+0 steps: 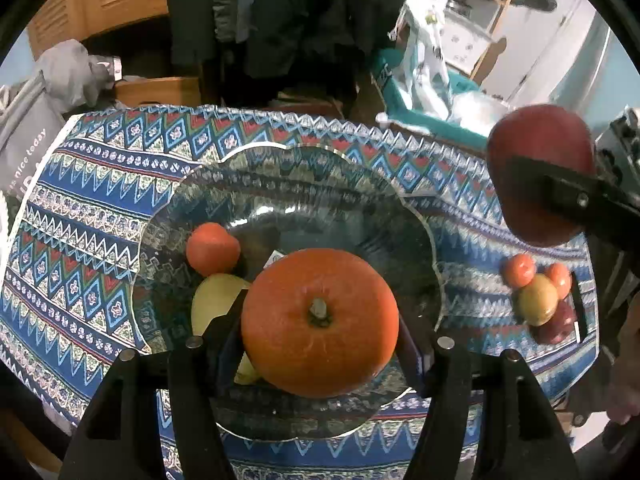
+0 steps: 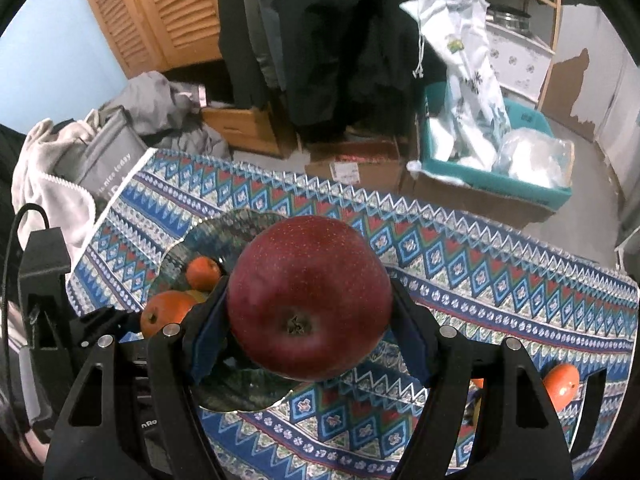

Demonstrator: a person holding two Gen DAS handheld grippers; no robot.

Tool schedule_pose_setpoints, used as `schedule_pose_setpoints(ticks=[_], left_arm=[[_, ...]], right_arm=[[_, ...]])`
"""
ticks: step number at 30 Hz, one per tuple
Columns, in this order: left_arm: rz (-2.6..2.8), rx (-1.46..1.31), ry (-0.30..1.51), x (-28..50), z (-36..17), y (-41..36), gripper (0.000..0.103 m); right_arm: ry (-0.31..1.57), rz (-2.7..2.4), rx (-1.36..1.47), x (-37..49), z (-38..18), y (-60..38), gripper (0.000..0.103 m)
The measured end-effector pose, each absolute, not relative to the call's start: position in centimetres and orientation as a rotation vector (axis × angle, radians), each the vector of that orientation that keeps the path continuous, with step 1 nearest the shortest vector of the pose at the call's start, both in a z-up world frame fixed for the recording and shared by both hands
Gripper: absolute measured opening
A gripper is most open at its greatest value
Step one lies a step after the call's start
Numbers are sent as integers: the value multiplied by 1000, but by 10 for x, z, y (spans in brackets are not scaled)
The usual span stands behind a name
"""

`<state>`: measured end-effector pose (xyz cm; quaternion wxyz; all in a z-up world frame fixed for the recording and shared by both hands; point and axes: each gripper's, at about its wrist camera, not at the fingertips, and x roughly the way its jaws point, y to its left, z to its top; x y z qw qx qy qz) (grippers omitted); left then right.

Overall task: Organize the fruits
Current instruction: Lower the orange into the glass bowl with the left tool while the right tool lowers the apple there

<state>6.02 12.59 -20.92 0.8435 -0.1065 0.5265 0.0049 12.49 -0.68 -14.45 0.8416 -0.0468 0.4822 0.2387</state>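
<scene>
Patterned tablecloth (image 1: 88, 216) carries a glass bowl (image 1: 280, 184); left gripper (image 1: 320, 332) pinches an orange (image 1: 320, 320) over it, right gripper (image 2: 308, 312) clamps a red apple (image 2: 308, 300) beside; both need lowering, then releasing

Bright orange on the large orange (image 1: 320, 322); deep speckled red on the apple (image 2: 308, 304). Beneath, blue, white, red and green zigzag-and-diamond tablecloth (image 1: 80, 248), showing through clear glass bowl (image 1: 280, 200). Pale yellow fruit (image 1: 538, 299) at right, black gripper fingers (image 1: 192, 392) near.
</scene>
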Motion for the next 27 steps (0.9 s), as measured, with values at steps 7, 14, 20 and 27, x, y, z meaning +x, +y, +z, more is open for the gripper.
schedule_pose_setpoints(ticks=[7,14,20,27], left_arm=[[26,-190,1130,66,-224,123,67],[39,-164,1107,67,-220,122,67],[58,-223,1112,62,-217,138,67],[107,-308,1102,50,-213,166,67]], right_arm=[[1070,511,-104,128,-169,-3,75],[1107,511,-107,131,-187,-4,75],[1120,516,-100,134,-191,-2,75],[1145,539,-116,135,-199,10,75]])
